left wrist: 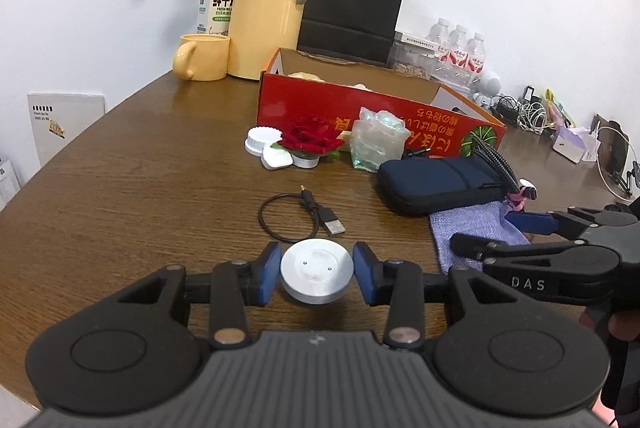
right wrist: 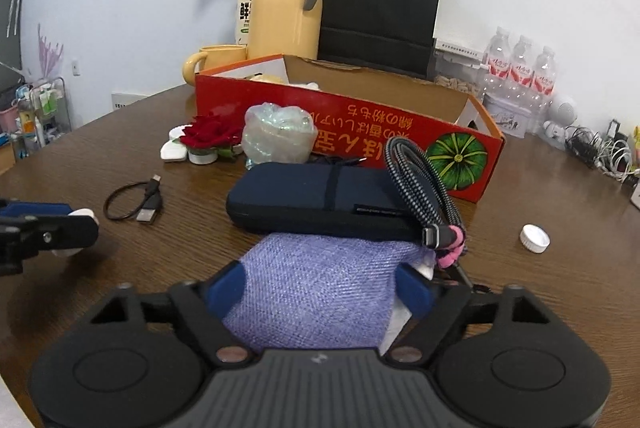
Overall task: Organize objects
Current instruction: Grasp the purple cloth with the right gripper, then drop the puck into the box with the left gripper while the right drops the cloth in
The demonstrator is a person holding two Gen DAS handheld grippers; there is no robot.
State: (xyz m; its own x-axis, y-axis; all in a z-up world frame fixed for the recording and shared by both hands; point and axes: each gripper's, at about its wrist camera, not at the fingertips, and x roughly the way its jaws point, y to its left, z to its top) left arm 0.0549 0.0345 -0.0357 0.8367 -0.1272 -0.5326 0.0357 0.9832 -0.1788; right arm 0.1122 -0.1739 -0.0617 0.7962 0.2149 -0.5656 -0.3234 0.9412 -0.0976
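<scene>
My left gripper [left wrist: 317, 274] is shut on a white round disc [left wrist: 316, 276], its blue pads against both sides; the right wrist view shows it at the left edge, held above the table. A short black USB cable [left wrist: 298, 216] lies looped just beyond the disc. My right gripper [right wrist: 322, 288] has its blue pads against both sides of a purple mesh pouch [right wrist: 316, 292] that lies on the wooden table [right wrist: 540, 308]. In the left wrist view that gripper [left wrist: 492, 232] reaches in from the right over the pouch [left wrist: 472, 224]. Something white shows at the pouch's right edge.
A navy case [right wrist: 320, 200] with a braided cable [right wrist: 420, 184] on it lies beyond the pouch. Behind it are a bubble-wrap bundle [right wrist: 278, 138], a red rose [right wrist: 208, 134] and a red cardboard box [right wrist: 340, 120]. A white cap [right wrist: 535, 238] sits to the right. Yellow jug [left wrist: 268, 4], mug, black bag and bottles line the wall.
</scene>
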